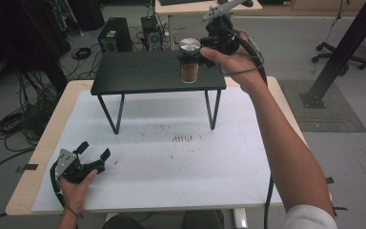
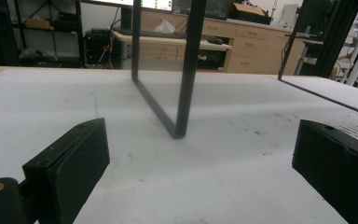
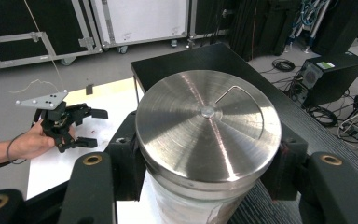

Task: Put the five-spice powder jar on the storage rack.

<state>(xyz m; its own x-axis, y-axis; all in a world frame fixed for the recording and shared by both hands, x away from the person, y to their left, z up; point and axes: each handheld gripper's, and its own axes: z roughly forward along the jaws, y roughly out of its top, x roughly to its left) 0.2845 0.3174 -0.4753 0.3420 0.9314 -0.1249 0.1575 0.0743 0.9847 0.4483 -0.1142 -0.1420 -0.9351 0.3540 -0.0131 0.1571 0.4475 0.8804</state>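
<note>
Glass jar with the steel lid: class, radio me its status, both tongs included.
Right tongs shut on glass jar with steel lid, above black metal shelf. Left tongs open, low over white mat. Nothing blocking.

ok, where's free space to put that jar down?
Most of the black shelf top, left of the jar held by the right hand-held gripper, is bare. The white mat is also open between the shelf's legs and the near edge, apart from a few reddish specks mid-mat. Only the near-left corner is taken, by the open left hand-held gripper.
</note>
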